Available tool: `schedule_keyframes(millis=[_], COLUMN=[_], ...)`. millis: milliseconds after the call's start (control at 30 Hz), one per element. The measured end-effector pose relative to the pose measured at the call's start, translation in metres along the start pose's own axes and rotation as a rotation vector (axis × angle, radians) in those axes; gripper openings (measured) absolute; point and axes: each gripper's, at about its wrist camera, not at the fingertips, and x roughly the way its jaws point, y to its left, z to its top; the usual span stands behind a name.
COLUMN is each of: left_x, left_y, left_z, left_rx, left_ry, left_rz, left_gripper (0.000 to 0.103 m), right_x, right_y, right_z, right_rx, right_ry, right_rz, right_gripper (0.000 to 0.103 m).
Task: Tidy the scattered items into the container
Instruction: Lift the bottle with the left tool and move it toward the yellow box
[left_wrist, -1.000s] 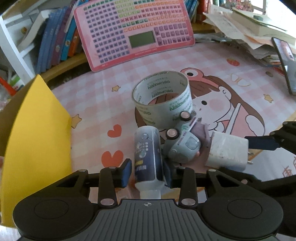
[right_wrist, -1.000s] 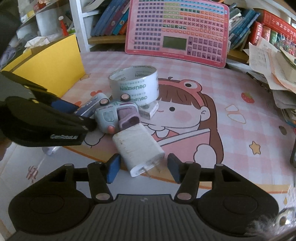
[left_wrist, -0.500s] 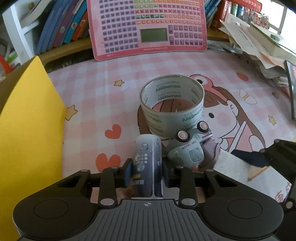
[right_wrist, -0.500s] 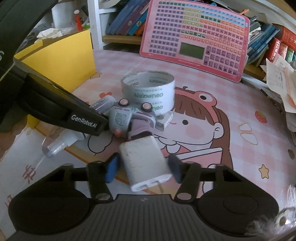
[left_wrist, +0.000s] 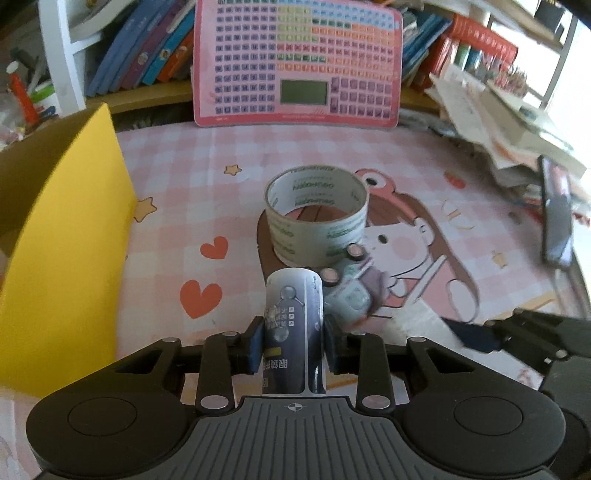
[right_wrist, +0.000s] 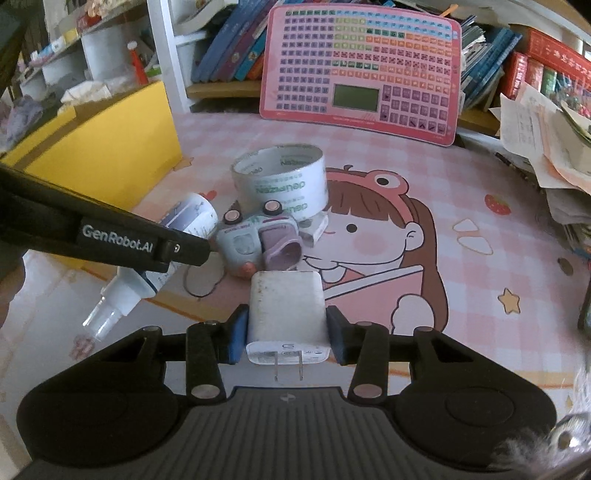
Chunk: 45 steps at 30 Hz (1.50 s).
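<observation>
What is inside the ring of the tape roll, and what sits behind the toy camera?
Inside the tape roll only the printed mat shows, no object. Behind the toy camera stands the tape roll, touching or nearly so, with a small white box beside it; the box is mostly hidden.

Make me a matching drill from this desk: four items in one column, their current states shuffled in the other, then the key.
1. spray bottle
2. charger plug
3. tape roll
4. toy camera

A. standing on its edge on the mat, ungripped
B. clamped in the right gripper
C. clamped in the left gripper
D. lying against the tape roll, ungripped

Pairs: 1-C, 2-B, 3-A, 4-D
</observation>
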Motion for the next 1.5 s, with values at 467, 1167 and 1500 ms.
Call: schedule_keyframes(millis=[467, 1167, 1500], left_x=[-0.063, -0.14, -0.175], left_y=[0.01, 0.093, 0.15], left_z=[-0.051, -0.137, -0.182], left_rx=[-0.086, -0.096, -0.122], left_ry=[-0.041, -0.077, -0.087], left_rz=[-0.073, -0.199, -0.208], left_gripper=[0.031, 0.031, 0.031], right_x=[-0.045, -0.096, -0.115], right_y=[0.027, 0.139, 0.211], right_z=[-0.024, -0.062, -0.082], right_rx=[0.007, -0.012, -0.027], right_ry=[-0.01, -0.024, -0.033], right_rz=[0.049, -0.052, -0.079], right_gripper=[0.041, 0.041, 0.041])
